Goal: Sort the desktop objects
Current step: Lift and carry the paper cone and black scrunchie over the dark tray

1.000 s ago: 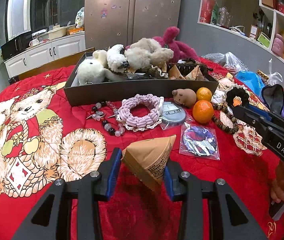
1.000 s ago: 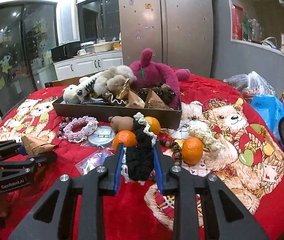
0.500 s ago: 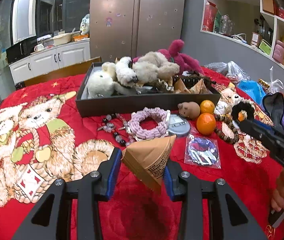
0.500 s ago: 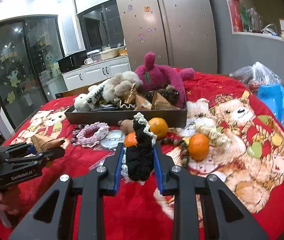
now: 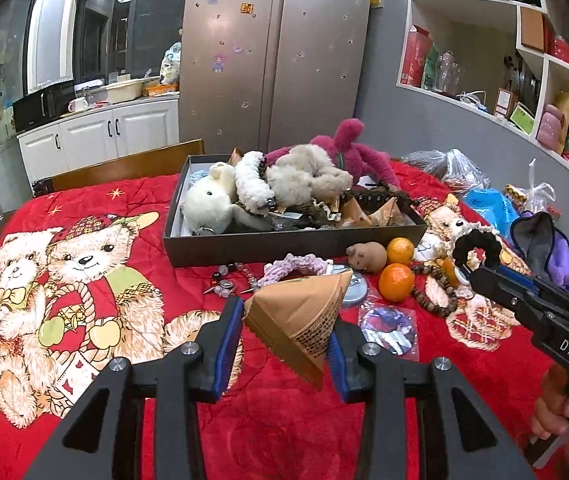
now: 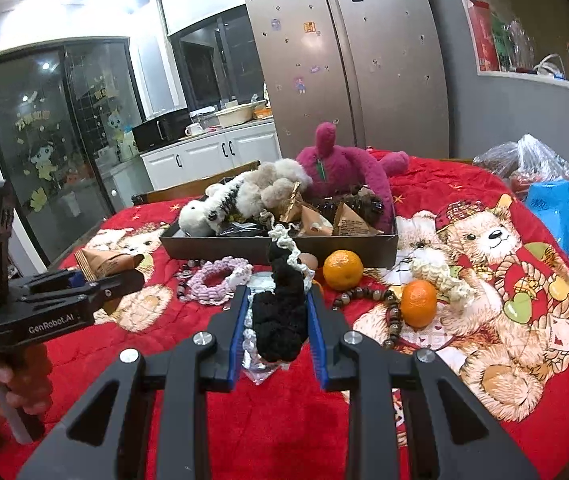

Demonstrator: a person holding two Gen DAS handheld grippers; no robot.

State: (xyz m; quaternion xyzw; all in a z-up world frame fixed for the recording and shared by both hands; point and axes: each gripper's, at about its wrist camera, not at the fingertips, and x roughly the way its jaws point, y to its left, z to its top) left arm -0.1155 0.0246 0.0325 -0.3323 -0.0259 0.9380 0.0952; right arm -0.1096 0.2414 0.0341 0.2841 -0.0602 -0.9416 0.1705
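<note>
Above the red bear blanket, the left gripper pinches a tan paper cone packet while the right gripper clamps a black scrunchie (white-frilled), the dark tray of plush toys at twelve o'clock beyond both.

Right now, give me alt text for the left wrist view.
The left gripper is shut on a tan pyramid packet above a red bear-print cloth. Beyond sits a dark tray of plush toys, with the right gripper holding a black scrunchie.
</note>
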